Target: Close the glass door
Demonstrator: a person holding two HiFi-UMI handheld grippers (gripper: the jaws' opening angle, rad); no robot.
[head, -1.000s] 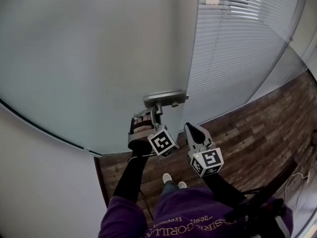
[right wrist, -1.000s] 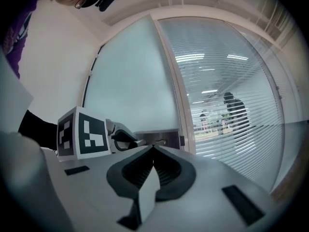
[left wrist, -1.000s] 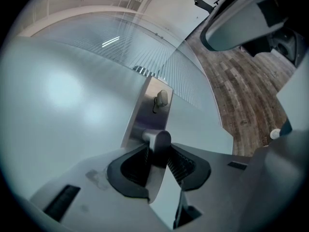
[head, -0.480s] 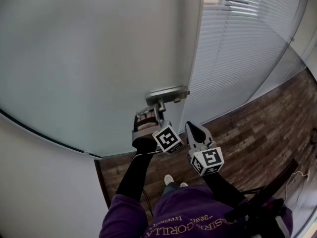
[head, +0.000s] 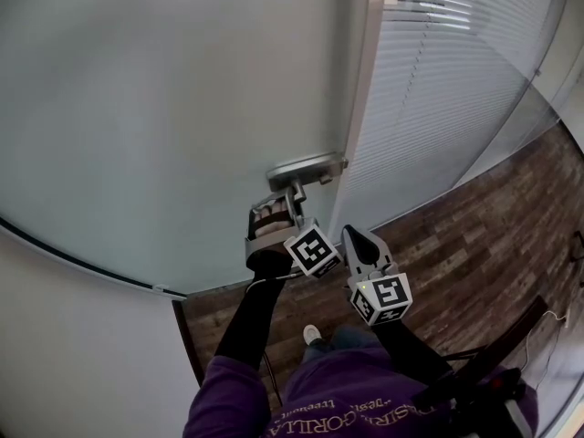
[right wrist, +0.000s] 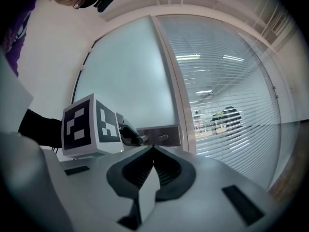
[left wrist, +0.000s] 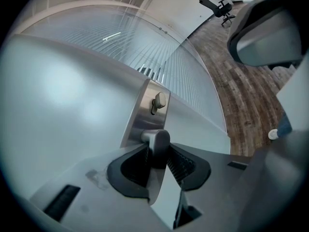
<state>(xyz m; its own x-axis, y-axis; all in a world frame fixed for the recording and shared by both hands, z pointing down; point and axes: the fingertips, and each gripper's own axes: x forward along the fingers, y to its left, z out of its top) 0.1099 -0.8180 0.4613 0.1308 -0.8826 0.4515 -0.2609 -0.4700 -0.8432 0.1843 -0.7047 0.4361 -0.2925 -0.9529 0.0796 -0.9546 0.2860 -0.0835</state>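
Slatted blinds [head: 447,80] flank the glass door [head: 182,108]; with the left gripper [left wrist: 157,159] jaws clenched on its handle [left wrist: 155,141] and the right gripper [right wrist: 153,151] jaws pinched together, empty, guide it squarely to the frame [head: 363,108] without twisting.

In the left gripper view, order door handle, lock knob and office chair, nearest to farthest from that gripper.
1. Door handle: clamped between its jaws.
2. Lock knob: just beyond, higher up.
3. Office chair: far off, top right.

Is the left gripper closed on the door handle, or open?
Closed on it: the left gripper has both fingers pressed against the metal door handle between them.
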